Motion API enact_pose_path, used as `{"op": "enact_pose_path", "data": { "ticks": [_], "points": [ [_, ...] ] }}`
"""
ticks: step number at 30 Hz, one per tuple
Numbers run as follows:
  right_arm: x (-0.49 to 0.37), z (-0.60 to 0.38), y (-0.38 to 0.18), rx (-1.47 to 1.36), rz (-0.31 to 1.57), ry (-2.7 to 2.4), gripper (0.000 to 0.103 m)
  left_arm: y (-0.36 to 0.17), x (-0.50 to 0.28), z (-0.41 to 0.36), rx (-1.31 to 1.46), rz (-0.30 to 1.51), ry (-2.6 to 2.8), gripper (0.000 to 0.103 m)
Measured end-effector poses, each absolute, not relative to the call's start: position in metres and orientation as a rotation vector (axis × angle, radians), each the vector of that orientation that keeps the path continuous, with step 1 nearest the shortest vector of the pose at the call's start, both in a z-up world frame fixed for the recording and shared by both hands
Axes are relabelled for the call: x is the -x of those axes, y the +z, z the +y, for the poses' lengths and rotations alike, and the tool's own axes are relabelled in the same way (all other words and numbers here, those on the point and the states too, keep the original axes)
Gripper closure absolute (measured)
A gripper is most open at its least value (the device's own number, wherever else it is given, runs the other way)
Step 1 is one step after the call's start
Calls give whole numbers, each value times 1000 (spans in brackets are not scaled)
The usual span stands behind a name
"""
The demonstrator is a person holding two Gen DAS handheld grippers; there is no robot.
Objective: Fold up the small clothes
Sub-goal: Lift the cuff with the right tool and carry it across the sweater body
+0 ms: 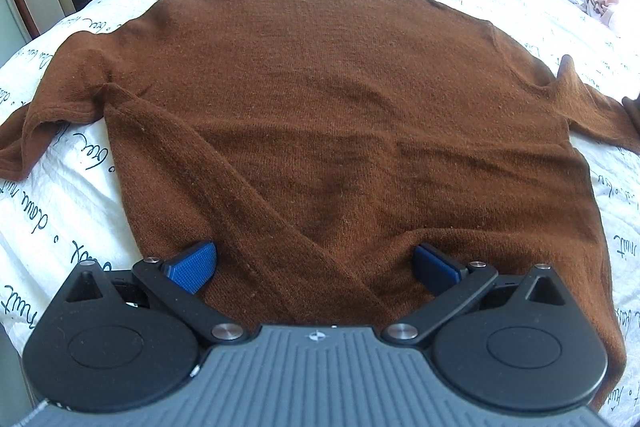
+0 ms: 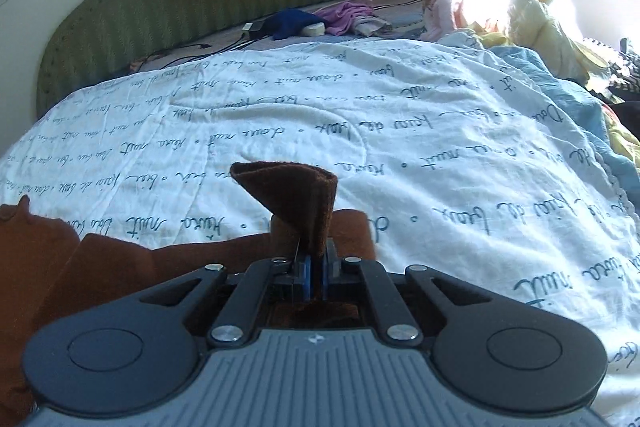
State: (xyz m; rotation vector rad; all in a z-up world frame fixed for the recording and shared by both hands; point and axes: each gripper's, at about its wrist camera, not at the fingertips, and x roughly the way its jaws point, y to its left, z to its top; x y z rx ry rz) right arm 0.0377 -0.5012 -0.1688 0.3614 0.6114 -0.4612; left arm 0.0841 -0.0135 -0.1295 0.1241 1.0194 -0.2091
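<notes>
Pinched between the right gripper (image 2: 316, 275)'s closed pads, the brown knitted sweater (image 1: 340, 131)'s right sleeve cuff (image 2: 296, 199) stands up limp. Its body lies flat on the white script-printed quilt (image 1: 72, 187); the left gripper (image 1: 314, 263) hovers open over the near hem. Soft, light knit looks stretchy, so edges suit gripping best.

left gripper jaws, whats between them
In the left wrist view the left gripper stands open, and the brown sweater hem lies flat between its jaws, not pinched.
</notes>
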Motion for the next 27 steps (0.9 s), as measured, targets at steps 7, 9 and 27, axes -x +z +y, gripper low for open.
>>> {"op": "enact_pose_path", "data": {
  "ticks": [7, 9, 27],
  "points": [
    [-6, -552, -154, -406, 592, -549, 99, -131, -79, -15, -144, 1002, -220, 0],
    [5, -566, -150, -422, 587, -577, 99, -131, -78, -16, -149, 1002, -224, 0],
    [80, -628, -179, -664, 523, -716, 99, -118, -67, 18, 5, 1069, -247, 0]
  ]
}}
